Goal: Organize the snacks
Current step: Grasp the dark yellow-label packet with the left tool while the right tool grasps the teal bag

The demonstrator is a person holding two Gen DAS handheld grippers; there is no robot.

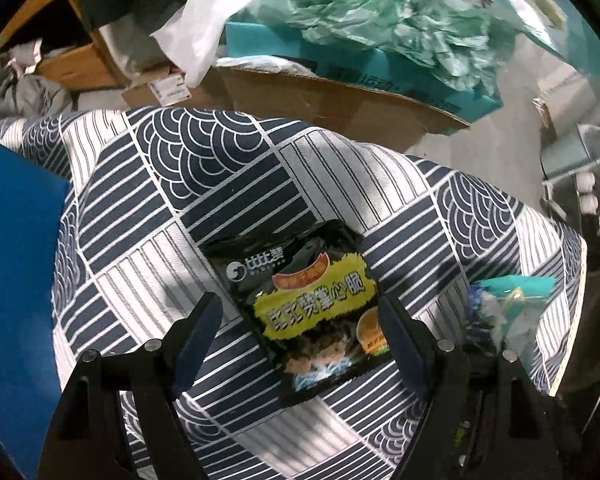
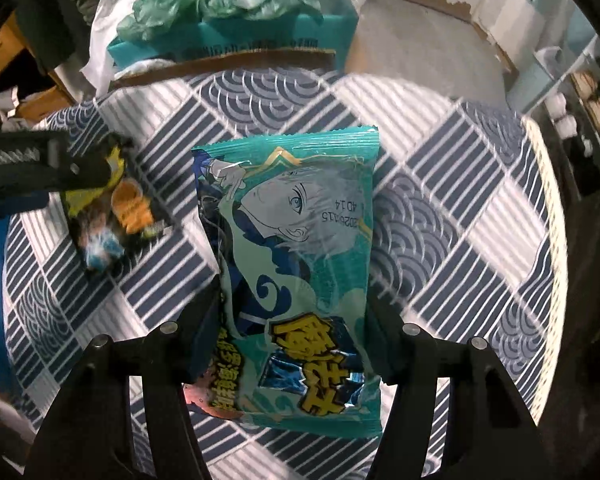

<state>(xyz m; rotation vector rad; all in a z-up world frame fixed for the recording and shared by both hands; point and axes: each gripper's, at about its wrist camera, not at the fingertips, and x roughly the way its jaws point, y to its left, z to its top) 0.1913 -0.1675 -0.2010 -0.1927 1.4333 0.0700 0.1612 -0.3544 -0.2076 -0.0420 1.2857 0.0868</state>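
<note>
Now both grippers (image 1: 300,316) (image 2: 290,312) low, jaws astride packets (image 1: 300,300) (image 2: 296,264).

A navy-and-white patterned cloth (image 1: 204,184) is covering the worktop through the middle of both views. Beyond it, at the top of the frame, a teal box (image 1: 380,68) is holding crumpled green plastic (image 1: 396,28), with a brown cardboard box (image 1: 340,108) lying in front. Wooden furniture (image 1: 76,60) is showing at upper left, grey floor (image 1: 512,140) at right.

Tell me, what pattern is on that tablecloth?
Navy and white patchwork of stripes and wave scallops on the tablecloth, clearest in the left wrist view.
</note>
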